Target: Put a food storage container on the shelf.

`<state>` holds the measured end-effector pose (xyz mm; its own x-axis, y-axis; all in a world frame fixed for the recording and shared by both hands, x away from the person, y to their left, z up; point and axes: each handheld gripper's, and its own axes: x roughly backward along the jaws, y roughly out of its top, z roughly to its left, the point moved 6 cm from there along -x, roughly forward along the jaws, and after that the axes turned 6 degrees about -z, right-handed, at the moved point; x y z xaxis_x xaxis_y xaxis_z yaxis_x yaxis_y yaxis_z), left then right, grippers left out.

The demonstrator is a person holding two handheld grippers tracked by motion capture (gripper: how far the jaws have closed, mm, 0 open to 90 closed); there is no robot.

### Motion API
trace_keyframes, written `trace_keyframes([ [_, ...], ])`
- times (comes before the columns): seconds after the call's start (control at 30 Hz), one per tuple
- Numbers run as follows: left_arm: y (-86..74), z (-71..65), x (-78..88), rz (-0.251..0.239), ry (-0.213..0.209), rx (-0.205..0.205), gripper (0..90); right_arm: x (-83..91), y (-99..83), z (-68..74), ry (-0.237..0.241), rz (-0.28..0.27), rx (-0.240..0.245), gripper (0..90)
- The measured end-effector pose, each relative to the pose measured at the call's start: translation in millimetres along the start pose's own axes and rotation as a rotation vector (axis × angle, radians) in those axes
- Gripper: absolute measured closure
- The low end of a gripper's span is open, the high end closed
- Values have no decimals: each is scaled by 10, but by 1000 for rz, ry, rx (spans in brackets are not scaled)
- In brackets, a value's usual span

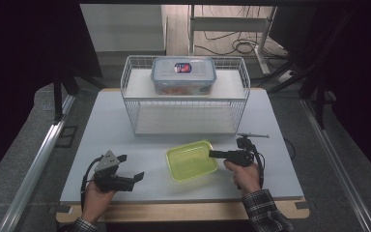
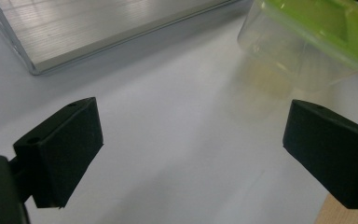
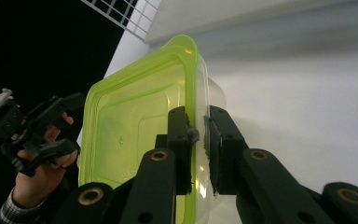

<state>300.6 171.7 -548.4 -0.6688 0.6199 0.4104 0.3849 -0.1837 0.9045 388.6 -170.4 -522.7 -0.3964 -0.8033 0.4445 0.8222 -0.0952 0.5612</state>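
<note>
**Right tongs clamp the green box's rim**

Nearest, the left tongs [image 1: 131, 178] gape empty over the table [image 1: 125, 145]. The right tongs [image 3: 199, 140] pinch the green box [image 1: 192, 160] by its right rim, mid-table. Lifting level and slowly should stop it swinging. Beyond stands the wire basket [image 1: 185, 104].

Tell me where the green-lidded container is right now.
In the high view the green-lidded container sits near the table's front edge, in front of the wire basket, between the two grippers; the right gripper is shut on its right rim.
</note>
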Motion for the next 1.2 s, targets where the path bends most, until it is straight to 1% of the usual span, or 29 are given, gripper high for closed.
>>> trace_keyframes([
  [0.1,-7,-2,-8,8,1,-6,46,59,62,62,9,-12,16,803],
  [0.13,-9,-1,-11,11,1,-9,46,70,78,77,12,-18,14,803],
  [0.3,-38,3,-32,34,4,-1,44,159,188,184,27,-47,23,803],
  [0.4,-63,14,-46,52,5,9,39,198,248,240,30,-57,45,802],
  [0.5,-90,18,-63,73,0,18,34,240,312,290,36,-65,51,802],
  [0.7,-127,13,-96,113,18,-2,31,309,437,399,44,-78,53,803],
  [0.87,-137,26,-99,121,22,10,28,378,551,510,52,-92,54,803],
  [0.93,-136,30,-96,119,22,15,29,411,609,557,55,-100,61,803],
  [1.03,-137,29,-98,121,23,11,28,457,696,631,66,-113,66,803],
  [1.2,-134,30,-100,120,23,6,28,538,849,753,60,-128,80,803],
])
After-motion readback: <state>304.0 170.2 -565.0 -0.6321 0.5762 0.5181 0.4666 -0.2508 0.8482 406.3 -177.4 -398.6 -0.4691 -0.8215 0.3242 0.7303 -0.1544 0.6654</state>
